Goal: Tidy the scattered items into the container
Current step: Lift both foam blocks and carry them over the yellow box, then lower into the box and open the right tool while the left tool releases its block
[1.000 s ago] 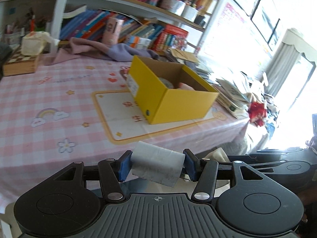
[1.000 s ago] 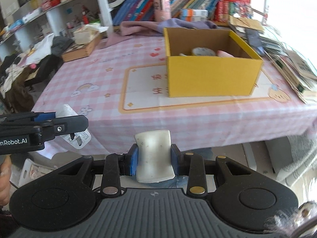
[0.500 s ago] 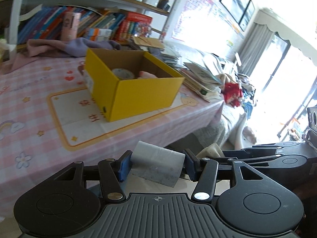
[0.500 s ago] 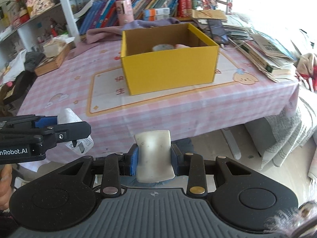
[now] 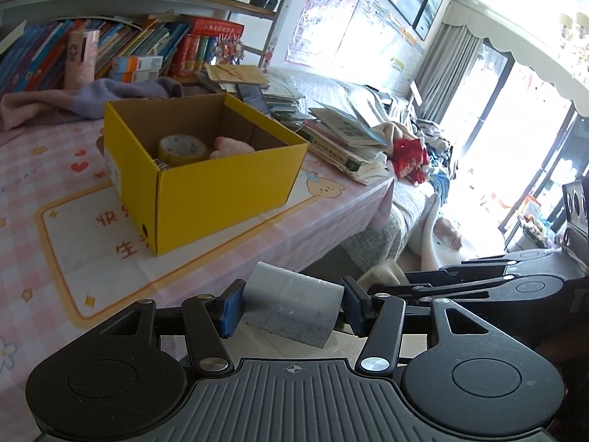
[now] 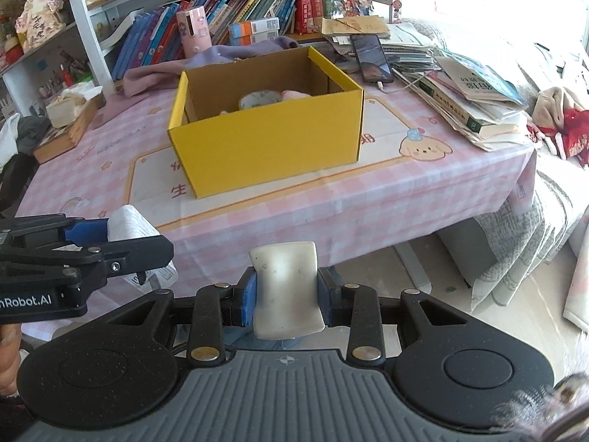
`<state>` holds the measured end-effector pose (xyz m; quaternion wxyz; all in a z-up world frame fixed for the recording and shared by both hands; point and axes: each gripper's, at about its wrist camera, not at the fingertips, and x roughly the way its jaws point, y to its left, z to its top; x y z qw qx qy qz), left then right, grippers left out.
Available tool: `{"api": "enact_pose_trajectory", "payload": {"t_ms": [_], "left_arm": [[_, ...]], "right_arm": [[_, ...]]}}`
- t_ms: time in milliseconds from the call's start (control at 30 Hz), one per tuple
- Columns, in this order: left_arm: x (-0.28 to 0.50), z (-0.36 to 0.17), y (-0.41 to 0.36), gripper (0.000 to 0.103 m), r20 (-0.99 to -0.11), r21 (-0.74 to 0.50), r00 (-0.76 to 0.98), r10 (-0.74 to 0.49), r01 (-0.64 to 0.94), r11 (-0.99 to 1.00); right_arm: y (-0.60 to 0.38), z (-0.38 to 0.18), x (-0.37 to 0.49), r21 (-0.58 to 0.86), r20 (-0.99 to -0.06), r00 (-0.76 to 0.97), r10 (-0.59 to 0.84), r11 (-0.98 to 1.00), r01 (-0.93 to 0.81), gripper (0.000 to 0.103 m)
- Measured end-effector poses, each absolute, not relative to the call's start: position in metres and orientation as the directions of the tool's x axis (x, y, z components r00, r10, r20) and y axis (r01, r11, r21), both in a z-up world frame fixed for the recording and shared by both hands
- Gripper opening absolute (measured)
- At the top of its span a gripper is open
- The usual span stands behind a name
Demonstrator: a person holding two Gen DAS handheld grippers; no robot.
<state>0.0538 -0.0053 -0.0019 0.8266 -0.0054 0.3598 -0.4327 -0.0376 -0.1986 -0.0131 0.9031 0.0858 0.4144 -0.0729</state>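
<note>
An open yellow cardboard box (image 5: pixel 221 184) (image 6: pixel 272 147) stands on the pink checked tablecloth (image 6: pixel 331 199). Inside it lie a roll of tape (image 5: pixel 181 149) and a pink soft item (image 5: pixel 232 146). My left gripper (image 5: pixel 291 304) is shut on a white roll of plastic bags (image 5: pixel 294 304), held off the table's near edge, below the box. My right gripper (image 6: pixel 285 291) is shut on a white soap-like block (image 6: pixel 287 287), also short of the table edge. The left gripper (image 6: pixel 121 243) and the white roll (image 6: pixel 129 223) show at the left of the right wrist view.
Stacked books and papers (image 6: pixel 475 99) and a phone (image 6: pixel 371 59) lie at the table's right end. A purple cloth (image 6: pixel 235 53) and a bookshelf (image 6: pixel 221 25) stand behind the box. A wooden box with tissue (image 6: pixel 66 118) sits at the far left. A sofa with clothes (image 5: pixel 416 154) is right of the table.
Both grippers have swung sideways along the table front, so the box now sits further left in both views. Both grips are unchanged.
</note>
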Motion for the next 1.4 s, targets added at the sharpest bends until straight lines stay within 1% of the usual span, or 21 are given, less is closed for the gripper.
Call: {"api": "enact_pose_trajectory", "payload": {"t_ms": [233,467,667,833,933,1033,1233,1400], "left_arm": [[0.075,0.005,-0.019,0.054,-0.570,-0.278,0.402,-0.716,0.726,0.629],[0.100,0.017,-0.036,0.054,-0.521,-0.216,0.469,-0.713,0.735,0.642],[0.133,0.027,-0.054,0.054,-0.489,-0.204,0.543,-0.683,0.691,0.694],[0.157,0.035,-0.077,0.054,-0.469,-0.172,0.615,-0.633,0.640,0.749],[0.174,0.029,-0.090,0.054,-0.491,-0.154,0.650,-0.580,0.590,0.792],[0.193,0.013,-0.104,0.054,-0.558,-0.116,0.681,-0.475,0.503,0.857],[0.213,-0.004,-0.120,0.054,-0.620,-0.072,0.698,-0.359,0.404,0.912],[0.221,-0.014,-0.134,0.054,-0.679,-0.017,0.679,-0.278,0.364,0.931]], "right_arm": [[-0.216,-0.011,-0.003,0.107,-0.749,0.661,-0.036,0.979,0.174,0.031],[-0.241,-0.006,0.037,0.139,-0.710,0.704,-0.007,0.979,0.150,0.030],[-0.267,0.009,0.077,0.146,-0.662,0.749,0.029,0.985,0.090,0.030],[-0.290,0.022,0.114,0.131,-0.618,0.783,0.070,0.991,0.014,0.030],[-0.302,0.023,0.142,0.131,-0.601,0.792,0.108,0.991,-0.035,0.030],[-0.308,0.017,0.173,0.109,-0.601,0.786,0.142,0.989,-0.096,0.030],[-0.310,-0.002,0.230,0.097,-0.634,0.733,0.246,0.966,-0.241,0.030],[-0.305,-0.021,0.262,0.121,-0.676,0.671,0.306,0.944,-0.308,0.031]]}}
